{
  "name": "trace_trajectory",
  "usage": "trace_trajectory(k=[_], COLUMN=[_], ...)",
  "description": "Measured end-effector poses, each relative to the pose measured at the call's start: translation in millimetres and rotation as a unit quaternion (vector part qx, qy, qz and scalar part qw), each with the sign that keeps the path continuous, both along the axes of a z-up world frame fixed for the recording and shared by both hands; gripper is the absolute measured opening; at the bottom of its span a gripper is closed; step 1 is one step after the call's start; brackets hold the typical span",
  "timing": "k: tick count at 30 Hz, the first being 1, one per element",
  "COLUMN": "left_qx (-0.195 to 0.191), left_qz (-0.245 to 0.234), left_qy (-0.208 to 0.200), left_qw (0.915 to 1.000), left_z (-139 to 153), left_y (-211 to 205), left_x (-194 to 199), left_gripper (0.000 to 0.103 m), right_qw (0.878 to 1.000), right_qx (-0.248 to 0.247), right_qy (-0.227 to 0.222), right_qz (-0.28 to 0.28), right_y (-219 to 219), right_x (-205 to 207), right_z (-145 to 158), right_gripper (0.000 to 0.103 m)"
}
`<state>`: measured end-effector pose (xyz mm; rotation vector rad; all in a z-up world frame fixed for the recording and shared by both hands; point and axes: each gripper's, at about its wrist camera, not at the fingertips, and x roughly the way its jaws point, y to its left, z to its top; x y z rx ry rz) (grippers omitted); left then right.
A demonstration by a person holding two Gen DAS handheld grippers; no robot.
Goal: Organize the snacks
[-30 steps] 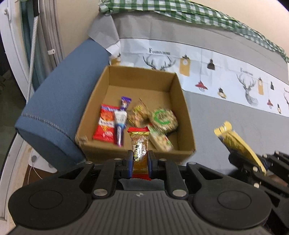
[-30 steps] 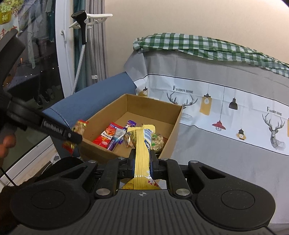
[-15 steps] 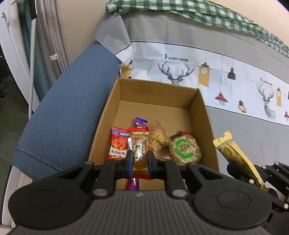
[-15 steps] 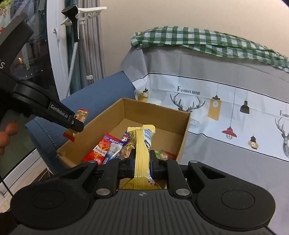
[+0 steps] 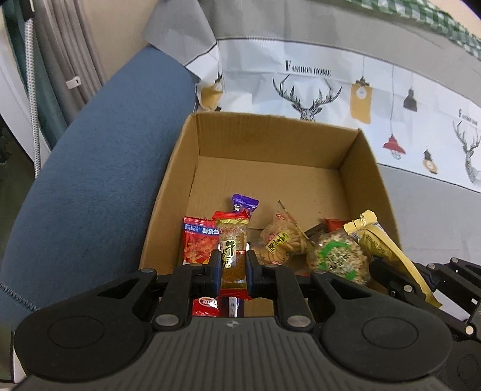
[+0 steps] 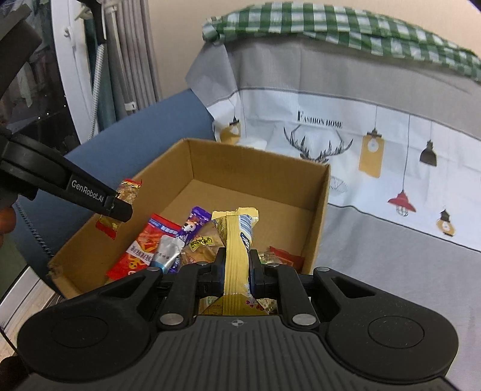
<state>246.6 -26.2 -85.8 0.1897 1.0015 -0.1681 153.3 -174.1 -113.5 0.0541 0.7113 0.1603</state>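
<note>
An open cardboard box (image 5: pixel 270 141) (image 6: pixel 258 171) rests on a sofa seat. Several snack packets lie in its near half: a red packet (image 5: pixel 198 243), a purple-tipped stick (image 5: pixel 244 204), a pack of sticks (image 5: pixel 281 240) and a round green-labelled pack (image 5: pixel 338 260). My left gripper (image 5: pixel 233 260) is shut on an amber candy bar with red ends (image 5: pixel 233 240), held over the box's near-left part. My right gripper (image 6: pixel 236 264) is shut on a long yellow packet (image 6: pixel 237 243), held over the box's near edge. The yellow packet (image 5: pixel 378 243) also shows at the right of the left wrist view.
A blue sofa armrest (image 5: pixel 99 156) runs along the box's left side. A printed grey-and-white cover (image 6: pixel 375 144) drapes the backrest behind the box, with a green checked cloth (image 6: pixel 330 27) on top. Curtains and a window frame (image 6: pixel 75 75) stand at the left.
Both grippers have moved forward and down toward the box with their snacks; the box looks larger and the snacks now hang over its inside.
</note>
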Motion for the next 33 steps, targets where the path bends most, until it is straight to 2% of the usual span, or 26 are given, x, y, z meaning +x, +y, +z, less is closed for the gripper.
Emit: trace_trajectory(k=[8,9,10,11,12,13,14,15,19,24,33], left_qx=[0.021,0.023,0.026,0.031,0.037,0.039,0.043,0.046,0.045,0.037,0.033], left_qz=[0.005,0.006,0.006,0.008,0.012,0.018,0.020,0.016,0.022,0.026,0.031], left_qy=[0.017,0.019,0.023,0.027,0.027,0.016,0.008,0.007,0.017,0.017,-0.027], left_qw=[0.9996,0.9995,0.9994,0.9991,0.9989,0.9990,0.9989,0.9988,0.9986,0.9988,0.9986], left_z=[-25.0,-27.7,-29.7,-30.8,-30.7,-28.6,-26.3,-24.8,-19.4,-5.1,25.7], left_y=[-2.9,-3.0,-3.2,-3.7,-3.6,-3.1,-2.3,-2.1,3.5,12.1,27.5], left_x=[26.0,28.9,32.1,34.4,35.5,33.1,29.3,25.6,3.0,-44.8,-141.3], left_gripper=[0.018,0.027,0.062,0.085,0.101,0.103,0.103,0.103,0.103,0.103,0.103], right_qw=[1.000,1.000,1.000,1.000,1.000,1.000,1.000,1.000,0.998,0.998,0.999], right_qx=[-0.005,-0.006,-0.008,-0.009,-0.011,-0.013,-0.017,-0.024,-0.063,-0.046,-0.026], right_qy=[0.016,0.016,0.016,0.015,0.013,0.013,0.014,0.014,0.015,0.025,-0.020], right_qz=[0.000,0.000,-0.001,-0.001,-0.001,-0.001,-0.001,-0.002,0.011,0.018,-0.024], right_y=[0.8,1.0,1.2,1.3,1.4,1.4,1.9,2.9,12.7,19.8,13.0], right_x=[30.6,32.3,35.2,38.3,41.1,43.2,44.5,44.0,25.9,-25.3,-116.6], right_z=[-21.3,-22.7,-24.0,-25.2,-25.9,-25.4,-24.5,-23.1,-17.8,-2.1,39.9], right_gripper=[0.014,0.014,0.015,0.016,0.028,0.055,0.068,0.086,0.091,0.094,0.098])
